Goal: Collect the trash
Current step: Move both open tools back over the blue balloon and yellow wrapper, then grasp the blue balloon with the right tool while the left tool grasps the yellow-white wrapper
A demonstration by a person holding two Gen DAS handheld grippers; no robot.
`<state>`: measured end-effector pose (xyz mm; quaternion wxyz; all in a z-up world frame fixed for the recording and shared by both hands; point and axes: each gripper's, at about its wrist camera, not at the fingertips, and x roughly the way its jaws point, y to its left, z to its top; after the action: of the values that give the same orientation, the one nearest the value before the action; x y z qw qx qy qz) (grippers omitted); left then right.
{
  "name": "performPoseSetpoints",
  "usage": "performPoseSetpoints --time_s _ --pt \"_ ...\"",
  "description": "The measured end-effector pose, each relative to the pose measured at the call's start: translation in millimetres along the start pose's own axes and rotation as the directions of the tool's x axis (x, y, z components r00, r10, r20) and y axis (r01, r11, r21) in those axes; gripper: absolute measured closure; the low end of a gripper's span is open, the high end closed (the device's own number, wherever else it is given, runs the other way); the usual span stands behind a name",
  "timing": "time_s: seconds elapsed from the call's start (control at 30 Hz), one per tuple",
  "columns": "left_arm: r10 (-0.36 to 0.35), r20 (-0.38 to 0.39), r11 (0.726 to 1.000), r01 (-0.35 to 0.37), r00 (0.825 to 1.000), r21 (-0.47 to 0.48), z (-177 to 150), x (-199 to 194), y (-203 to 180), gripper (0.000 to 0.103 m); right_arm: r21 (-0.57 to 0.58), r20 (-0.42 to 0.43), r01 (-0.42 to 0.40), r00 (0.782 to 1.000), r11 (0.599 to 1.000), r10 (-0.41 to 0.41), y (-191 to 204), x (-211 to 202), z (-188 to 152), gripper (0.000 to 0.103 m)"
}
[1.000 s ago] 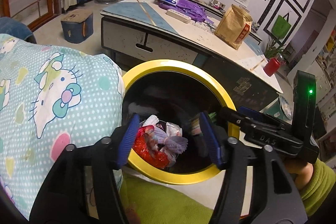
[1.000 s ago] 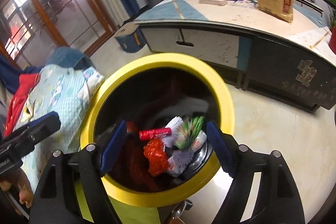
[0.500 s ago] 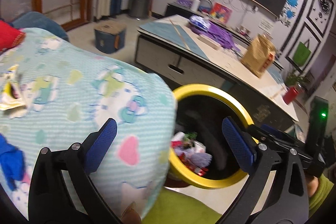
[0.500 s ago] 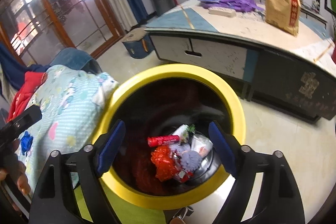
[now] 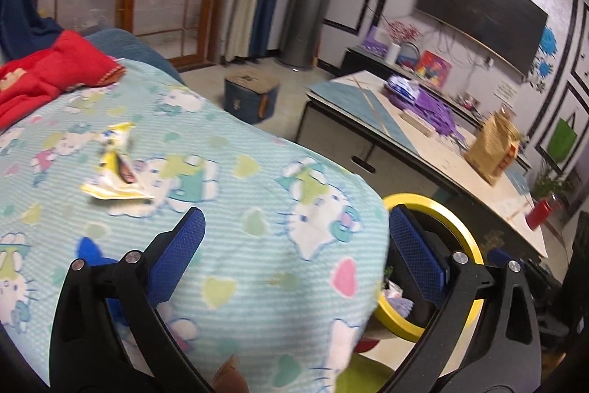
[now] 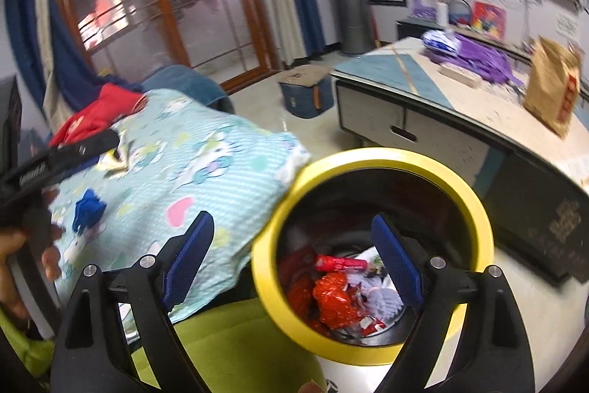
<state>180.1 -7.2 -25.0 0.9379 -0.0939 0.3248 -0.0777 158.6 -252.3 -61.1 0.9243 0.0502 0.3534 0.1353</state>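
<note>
We are holding the left claw (image 5: 294,253) wide apart above the blanket (image 5: 235,194), where a crumpled yellow wrapper (image 5: 114,172) is lying: light, soft, probably slippery, so we are judging its bunched middle best. The right claw (image 6: 291,260), also apart and empty, is hovering by the bin (image 6: 371,157).

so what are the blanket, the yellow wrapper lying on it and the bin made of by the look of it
The blanket looks like soft woven or knit cotton: matte, finely ribbed, draping in folds. The yellow wrapper seems to be thin printed plastic film or paper, crumpled with sharp creases; blur leaves that open. The bin has a smooth, glossy yellow rim, probably plastic, and a dark inside whose floor shines like metal.
</note>
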Motion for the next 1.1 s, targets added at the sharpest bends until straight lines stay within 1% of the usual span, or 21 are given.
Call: performPoseSetpoints --time_s 0.1,0.37,0.53,0.63,0.73,0.83,0.93,1.03,1.1 --pt "0.028 0.021 0.999 -0.028 0.999 -0.018 2 -6 13 0.011 -0.026 -0.011 -0.024 1.000 0.999 0.024 15 3 1 0.018" --pt "0.071 0.057 0.994 -0.066 0.996 -0.085 10 -19 47 0.011 -0.129 -0.035 -0.098 0.995 0.987 0.095 66 11 -2 0.018" --pt "0.121 0.077 0.986 -0.111 0.990 -0.128 13 -27 72 0.011 -0.181 -0.068 -0.164 0.986 0.970 0.154 101 20 -3 0.018" --pt "0.148 0.088 0.977 -0.132 0.985 -0.166 14 -34 91 0.011 -0.220 -0.080 -0.207 0.978 0.953 0.194 125 26 -1 0.018" --pt "0.167 0.093 0.965 -0.144 0.982 -0.217 15 -42 111 0.011 -0.236 -0.096 -0.240 0.970 0.942 0.223 143 35 0 0.018" --pt "0.191 0.092 0.952 -0.162 0.977 -0.258 15 -48 130 0.011 -0.261 -0.128 -0.286 0.957 0.922 0.261 166 46 1 0.018" --pt "0.221 0.090 0.942 -0.188 0.971 -0.279 15 -52 144 0.011 -0.288 -0.161 -0.322 0.945 0.902 0.285 186 56 -1 0.019" --pt "0.229 0.074 0.934 -0.198 0.970 -0.297 18 -49 156 0.011 -0.297 -0.208 -0.365 0.927 0.882 0.313 205 72 -1 0.025" --pt "0.223 0.060 0.930 -0.194 0.973 -0.312 20 -44 165 0.011 -0.293 -0.237 -0.387 0.915 0.874 0.326 216 83 -1 0.030"
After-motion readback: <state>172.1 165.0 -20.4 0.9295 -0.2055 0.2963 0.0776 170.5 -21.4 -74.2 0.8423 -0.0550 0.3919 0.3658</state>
